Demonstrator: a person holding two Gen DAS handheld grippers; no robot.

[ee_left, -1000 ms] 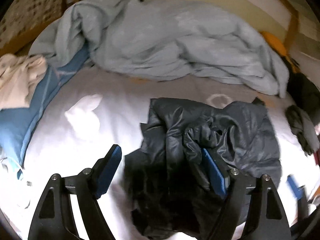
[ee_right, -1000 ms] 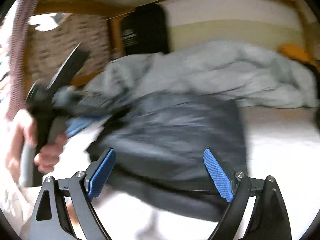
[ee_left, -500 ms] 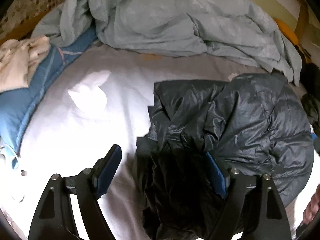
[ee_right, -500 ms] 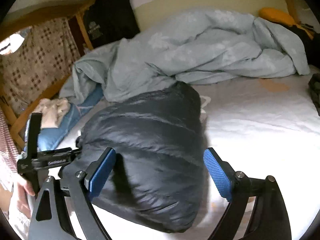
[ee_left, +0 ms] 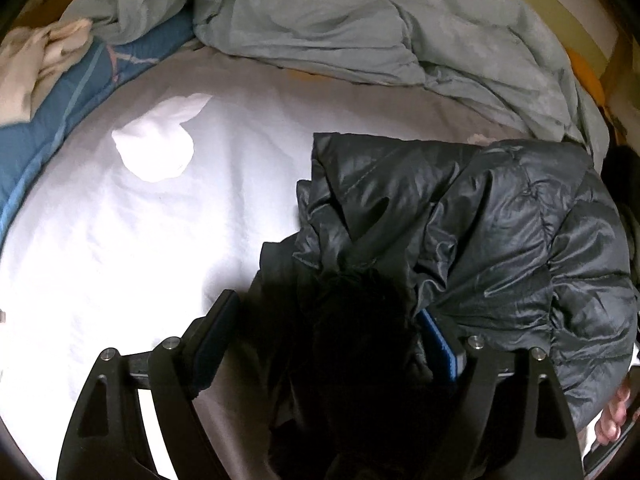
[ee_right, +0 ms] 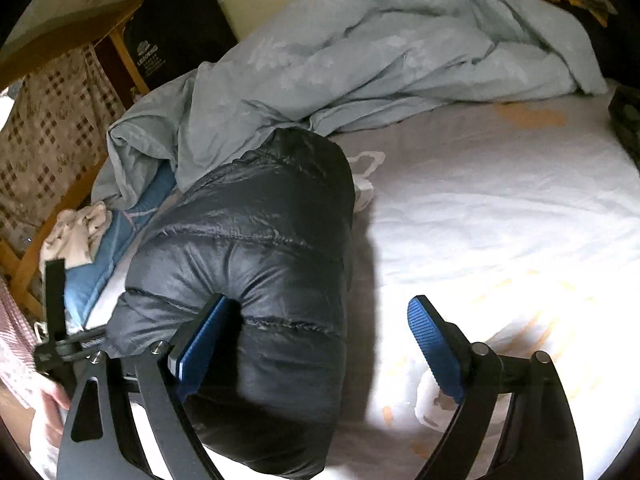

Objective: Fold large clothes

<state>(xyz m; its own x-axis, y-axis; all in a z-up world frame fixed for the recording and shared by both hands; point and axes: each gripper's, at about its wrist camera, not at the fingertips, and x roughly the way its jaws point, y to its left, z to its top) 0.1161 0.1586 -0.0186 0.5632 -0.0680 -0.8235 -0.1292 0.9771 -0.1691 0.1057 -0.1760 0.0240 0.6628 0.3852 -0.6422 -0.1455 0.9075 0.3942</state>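
A black puffer jacket [ee_left: 500,240] lies bunched on the white bed sheet [ee_left: 120,240]. My left gripper [ee_left: 328,312] points down over its near, dark end. Its jaws are opening; fabric fills most of the gap and touches the right pad [ee_left: 440,344], while the left pad [ee_left: 218,332] stands clear. In the right wrist view the jacket [ee_right: 260,240] is a puffy roll. My right gripper [ee_right: 318,308] is open wide, its left pad [ee_right: 204,340] against the roll and the other over bare sheet. The left gripper's body [ee_right: 56,320] shows at lower left, held by a hand.
A crumpled pale blue duvet [ee_left: 360,20] fills the back of the bed. A blue pillow [ee_left: 52,112] with a cream cloth [ee_left: 32,56] lies at the left edge. A black backpack [ee_right: 176,28] and a checked curtain [ee_right: 48,120] stand behind the wooden frame. A hand [ee_left: 616,420] shows bottom right.
The jacket has come down from hanging and settled on the sheet. My left gripper has sunk closer to it. My right gripper has swung sideways and rolled, its jaws staying wide.
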